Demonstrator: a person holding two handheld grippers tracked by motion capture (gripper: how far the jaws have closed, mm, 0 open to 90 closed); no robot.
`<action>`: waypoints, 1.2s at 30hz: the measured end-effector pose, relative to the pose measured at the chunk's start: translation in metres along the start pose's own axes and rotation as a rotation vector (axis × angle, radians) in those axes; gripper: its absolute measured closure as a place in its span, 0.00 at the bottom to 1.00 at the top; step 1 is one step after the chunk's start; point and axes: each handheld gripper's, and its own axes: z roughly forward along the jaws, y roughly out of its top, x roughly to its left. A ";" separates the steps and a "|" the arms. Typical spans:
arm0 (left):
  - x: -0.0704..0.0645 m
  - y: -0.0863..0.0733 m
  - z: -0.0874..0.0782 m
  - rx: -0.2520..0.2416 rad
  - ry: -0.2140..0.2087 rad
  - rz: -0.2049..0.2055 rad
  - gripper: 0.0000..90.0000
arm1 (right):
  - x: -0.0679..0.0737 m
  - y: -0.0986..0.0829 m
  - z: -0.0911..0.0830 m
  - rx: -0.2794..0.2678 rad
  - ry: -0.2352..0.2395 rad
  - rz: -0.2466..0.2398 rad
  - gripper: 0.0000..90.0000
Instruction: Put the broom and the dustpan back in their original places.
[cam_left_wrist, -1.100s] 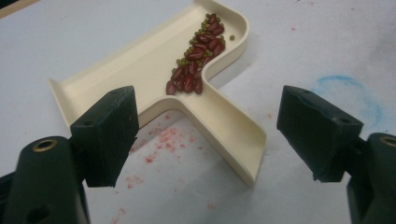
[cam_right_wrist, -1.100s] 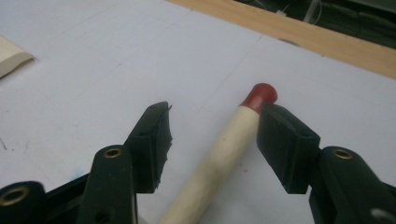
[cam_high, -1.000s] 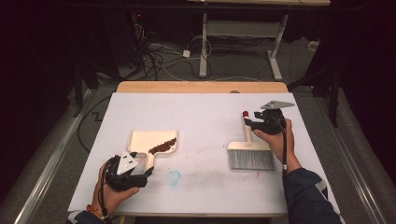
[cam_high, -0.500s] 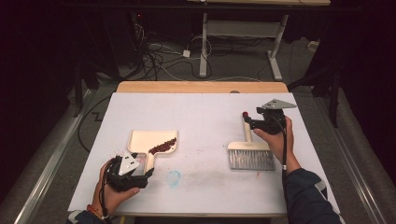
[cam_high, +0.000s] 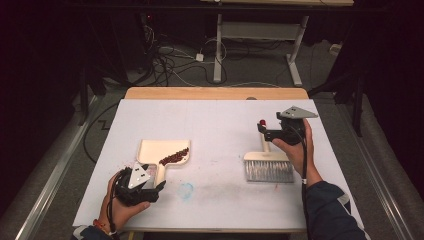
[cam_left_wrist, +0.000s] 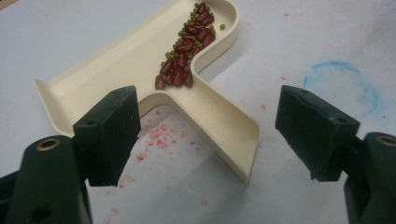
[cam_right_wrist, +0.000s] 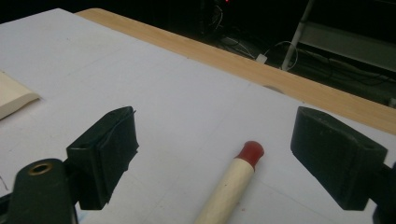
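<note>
A cream dustpan (cam_high: 156, 149) lies on the white table at the left, with red and green beans (cam_high: 174, 156) piled along its right wall. My left gripper (cam_high: 161, 186) is open just behind the dustpan's handle. In the left gripper view the handle end (cam_left_wrist: 229, 135) lies between the spread jaws, which do not touch it, and the beans (cam_left_wrist: 187, 42) sit farther up. A brush (cam_high: 268, 169) with grey bristles lies at the right. My right gripper (cam_high: 263, 131) hovers open over its wooden handle (cam_right_wrist: 224, 191), whose red tip (cam_right_wrist: 250, 152) points away.
A blue chalk-like ring (cam_high: 186, 190) and faint red stains (cam_left_wrist: 156, 135) mark the table near the dustpan handle. The wooden far edge of the table (cam_high: 215, 93) borders a dark floor with cables and desk legs.
My left gripper has drawn back slightly toward the near edge. The right hand has barely moved over the brush handle.
</note>
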 end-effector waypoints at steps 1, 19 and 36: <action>0.000 0.000 0.000 0.003 0.000 0.002 0.24 | 0.001 0.000 0.000 -0.001 0.002 -0.004 0.17; -0.001 0.000 0.000 0.003 0.001 0.008 0.24 | 0.015 0.005 -0.015 -0.043 0.021 -0.034 0.18; -0.002 0.000 0.000 0.004 -0.009 0.015 0.23 | 0.023 0.005 -0.037 -0.070 0.030 -0.067 0.18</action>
